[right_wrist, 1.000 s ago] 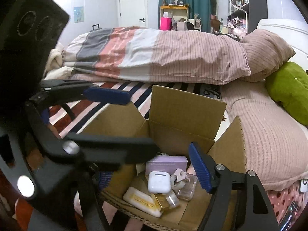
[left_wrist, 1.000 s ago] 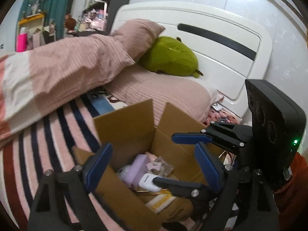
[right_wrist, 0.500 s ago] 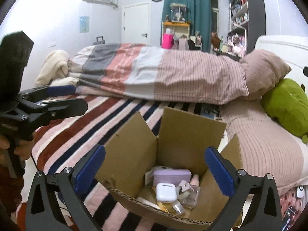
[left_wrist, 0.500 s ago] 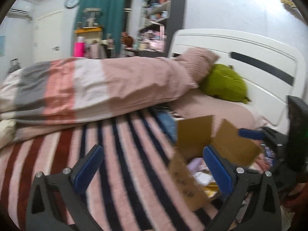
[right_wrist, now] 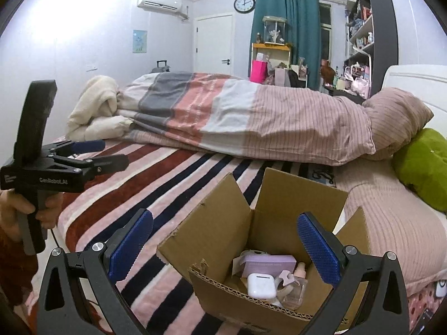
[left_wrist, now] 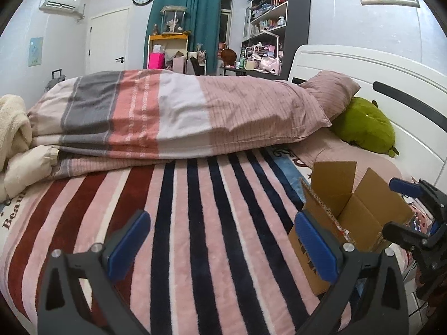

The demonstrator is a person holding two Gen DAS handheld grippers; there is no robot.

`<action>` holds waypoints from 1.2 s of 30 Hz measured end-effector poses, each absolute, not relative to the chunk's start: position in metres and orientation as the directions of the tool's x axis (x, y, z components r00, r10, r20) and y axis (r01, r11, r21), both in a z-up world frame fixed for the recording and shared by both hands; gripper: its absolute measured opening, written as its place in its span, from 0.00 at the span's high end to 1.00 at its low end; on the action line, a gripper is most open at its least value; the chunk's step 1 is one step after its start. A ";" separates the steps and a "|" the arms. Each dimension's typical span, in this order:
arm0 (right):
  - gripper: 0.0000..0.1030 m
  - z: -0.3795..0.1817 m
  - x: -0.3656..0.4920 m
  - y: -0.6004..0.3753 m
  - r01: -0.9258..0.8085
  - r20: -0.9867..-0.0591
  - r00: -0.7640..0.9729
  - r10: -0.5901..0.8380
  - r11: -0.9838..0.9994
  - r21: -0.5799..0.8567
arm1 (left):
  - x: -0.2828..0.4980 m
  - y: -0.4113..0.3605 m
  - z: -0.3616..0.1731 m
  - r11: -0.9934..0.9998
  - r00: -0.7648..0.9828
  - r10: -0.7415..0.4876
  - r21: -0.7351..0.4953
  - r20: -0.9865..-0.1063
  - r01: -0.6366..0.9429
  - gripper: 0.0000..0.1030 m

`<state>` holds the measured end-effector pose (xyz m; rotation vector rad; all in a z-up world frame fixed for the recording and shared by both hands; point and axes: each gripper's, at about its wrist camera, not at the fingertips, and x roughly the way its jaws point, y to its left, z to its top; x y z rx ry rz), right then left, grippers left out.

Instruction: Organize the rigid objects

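Observation:
An open cardboard box (right_wrist: 232, 217) stands on the striped bed near its edge. Inside lie a white earbud case (right_wrist: 260, 285), a purple box (right_wrist: 268, 262) and a small clear bottle (right_wrist: 293, 290). My right gripper (right_wrist: 223, 243) is open and empty, above and in front of the box. My left gripper (left_wrist: 220, 240) is open and empty over the striped blanket, left of the box (left_wrist: 352, 217). The left gripper also shows at the left of the right wrist view (right_wrist: 109, 153). The right gripper shows at the right edge of the left wrist view (left_wrist: 402, 209).
A striped blanket (left_wrist: 195, 209) covers the bed. A folded duvet (left_wrist: 181, 117) lies across the back. A pink pillow (left_wrist: 332, 95), a green plush (left_wrist: 366, 122) and the white headboard (left_wrist: 391, 78) are at the right. Shelves and a door stand behind.
Both grippers have pulled back and up from the box. The left gripper swung left over the blanket. The box now sits farther from both.

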<state>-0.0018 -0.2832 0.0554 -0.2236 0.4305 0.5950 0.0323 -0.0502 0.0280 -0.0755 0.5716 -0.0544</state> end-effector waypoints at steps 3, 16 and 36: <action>0.00 0.055 -0.003 -0.281 -0.588 -0.457 0.741 0.493 0.805 -0.085 | 0.032 -0.049 0.026 0.997 0.839 -0.065 -0.079 -0.540 0.026 0.01; 0.00 0.055 0.001 -0.279 -0.591 -0.463 0.732 0.499 0.804 -0.069 | 0.032 -0.047 0.026 0.997 0.839 -0.060 -0.077 -0.541 0.022 0.01; 0.00 0.055 0.002 -0.282 -0.590 -0.456 0.734 0.503 0.805 -0.063 | 0.032 -0.047 0.029 0.997 0.839 -0.056 -0.068 -0.541 0.022 0.01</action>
